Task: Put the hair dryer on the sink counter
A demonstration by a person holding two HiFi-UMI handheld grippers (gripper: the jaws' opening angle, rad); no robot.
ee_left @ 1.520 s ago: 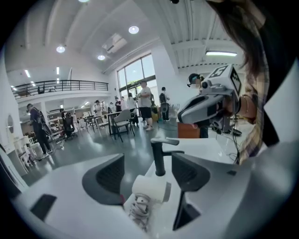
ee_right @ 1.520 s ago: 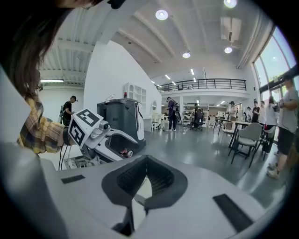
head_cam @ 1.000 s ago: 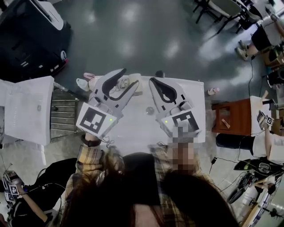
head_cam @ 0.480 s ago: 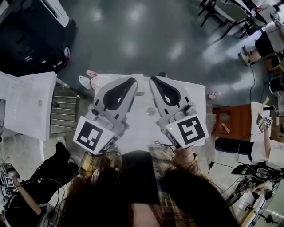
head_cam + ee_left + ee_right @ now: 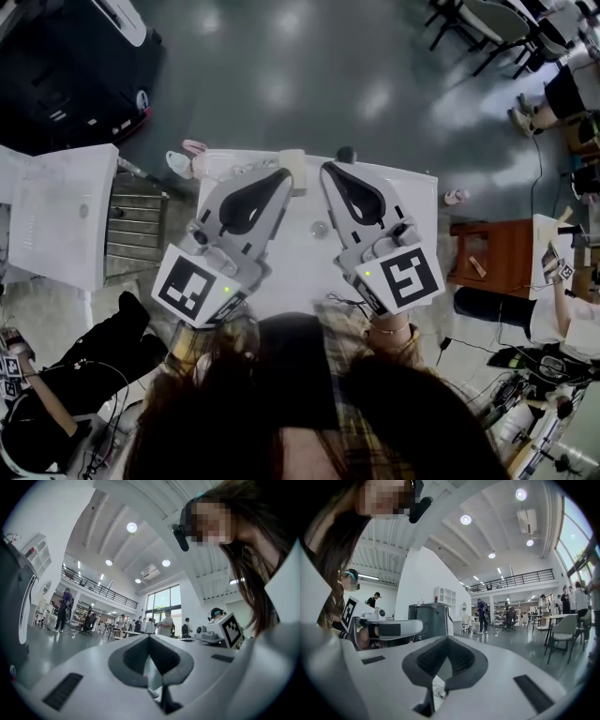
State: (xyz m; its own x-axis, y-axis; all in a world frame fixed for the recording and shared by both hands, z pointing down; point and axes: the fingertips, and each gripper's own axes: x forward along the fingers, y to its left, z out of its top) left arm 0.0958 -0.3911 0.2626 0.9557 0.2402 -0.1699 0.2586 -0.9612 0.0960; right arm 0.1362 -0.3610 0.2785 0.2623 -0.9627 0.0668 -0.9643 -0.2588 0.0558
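Nearest me, the left gripper [image 5: 286, 178] and right gripper [image 5: 325, 171] are both clenched tip to tip on nothing. They are held level above the sink counter [image 5: 417, 216], in my judgement simply parked clear of it. Their bodies cover much of the counter's middle. I cannot confirm the hair dryer: a pink-and-white object [image 5: 184, 166] at the far left corner might be it, but it is too small to tell.

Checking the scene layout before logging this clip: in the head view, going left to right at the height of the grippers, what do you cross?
white unit → grey slatted rack → left gripper → right gripper → brown wooden table
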